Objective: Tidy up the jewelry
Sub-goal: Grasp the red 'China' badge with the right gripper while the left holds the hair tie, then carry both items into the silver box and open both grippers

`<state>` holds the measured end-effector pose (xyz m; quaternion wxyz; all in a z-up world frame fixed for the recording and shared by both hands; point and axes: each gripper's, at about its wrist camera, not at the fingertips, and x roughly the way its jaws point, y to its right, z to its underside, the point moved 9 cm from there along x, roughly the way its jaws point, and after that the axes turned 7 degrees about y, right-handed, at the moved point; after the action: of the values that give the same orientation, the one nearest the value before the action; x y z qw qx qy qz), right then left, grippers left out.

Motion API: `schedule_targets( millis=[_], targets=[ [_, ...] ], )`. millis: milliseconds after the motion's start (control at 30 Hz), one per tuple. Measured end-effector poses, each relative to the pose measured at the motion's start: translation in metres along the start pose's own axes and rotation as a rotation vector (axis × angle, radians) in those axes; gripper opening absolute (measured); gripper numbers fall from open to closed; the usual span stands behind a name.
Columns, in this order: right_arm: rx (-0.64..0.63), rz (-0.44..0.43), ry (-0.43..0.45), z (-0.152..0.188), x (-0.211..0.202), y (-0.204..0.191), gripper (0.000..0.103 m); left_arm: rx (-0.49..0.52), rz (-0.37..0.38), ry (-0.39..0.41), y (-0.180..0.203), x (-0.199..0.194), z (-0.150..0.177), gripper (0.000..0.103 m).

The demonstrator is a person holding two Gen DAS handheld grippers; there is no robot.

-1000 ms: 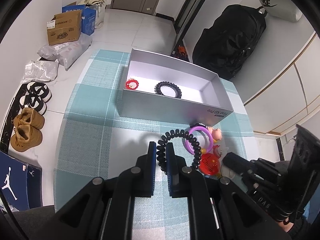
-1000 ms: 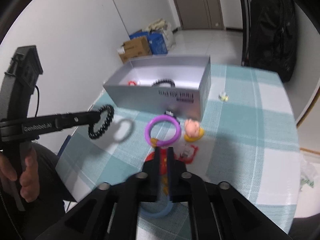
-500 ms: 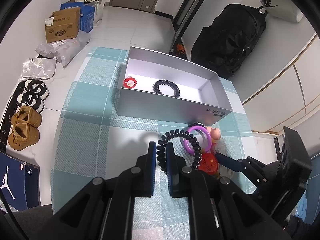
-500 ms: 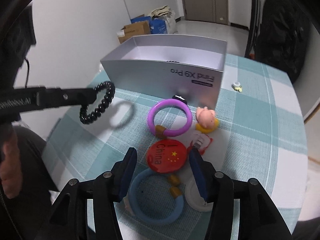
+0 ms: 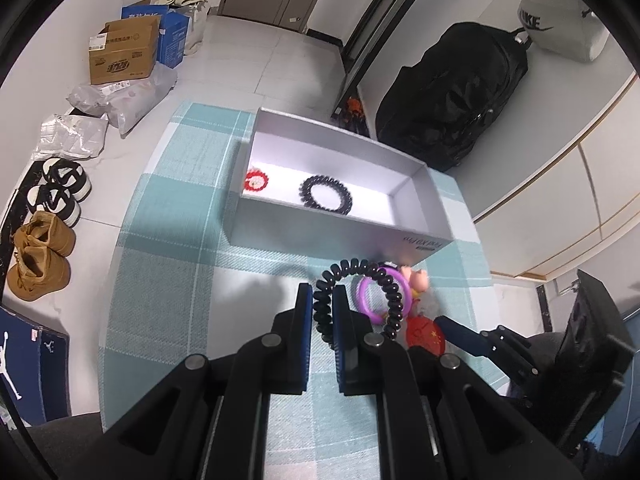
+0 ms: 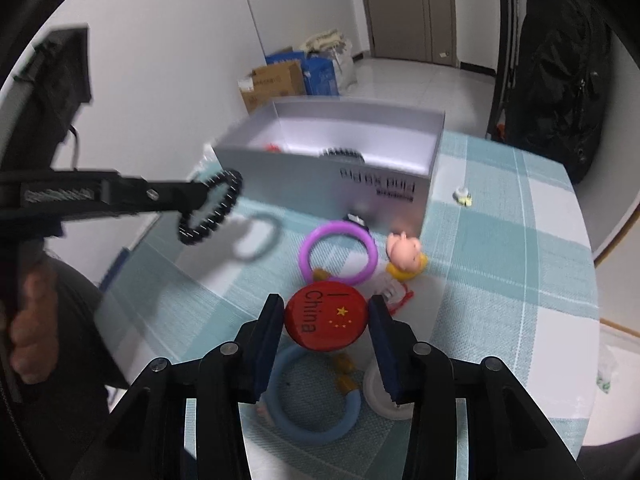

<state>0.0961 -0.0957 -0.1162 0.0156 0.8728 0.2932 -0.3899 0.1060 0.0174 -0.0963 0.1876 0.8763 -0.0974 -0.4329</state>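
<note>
Over the cloth (image 5: 168, 264), the right gripper (image 6: 326, 320) had spread its jaws around the badge (image 6: 325, 318); the left gripper (image 5: 320, 304) pinched a coil band (image 5: 360, 276) short of the box (image 5: 320, 236).

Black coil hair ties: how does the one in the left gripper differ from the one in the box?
The held coil hair tie hangs in the air, pinched at one side by the left gripper; the hair tie in the box lies flat on the floor of the box, untouched. The held one is pulled into a long loop; the boxed one sits round. Both are black spiral coils.
</note>
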Motion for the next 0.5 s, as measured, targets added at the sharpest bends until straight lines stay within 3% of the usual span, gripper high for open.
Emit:
schedule_targets(
  millis=[233,500],
  targets=[
    [0.045,-0.07,0.112,-0.04,-0.025,-0.003,0.042,0.004,0.035,0.034,0.011,0.001,-0.016,0.005],
    [0.102,-0.108,0.164,-0.089,-0.015,0.015,0.042,0.029,0.023,0.07,0.015,0.008,-0.047,0.005]
  ],
)
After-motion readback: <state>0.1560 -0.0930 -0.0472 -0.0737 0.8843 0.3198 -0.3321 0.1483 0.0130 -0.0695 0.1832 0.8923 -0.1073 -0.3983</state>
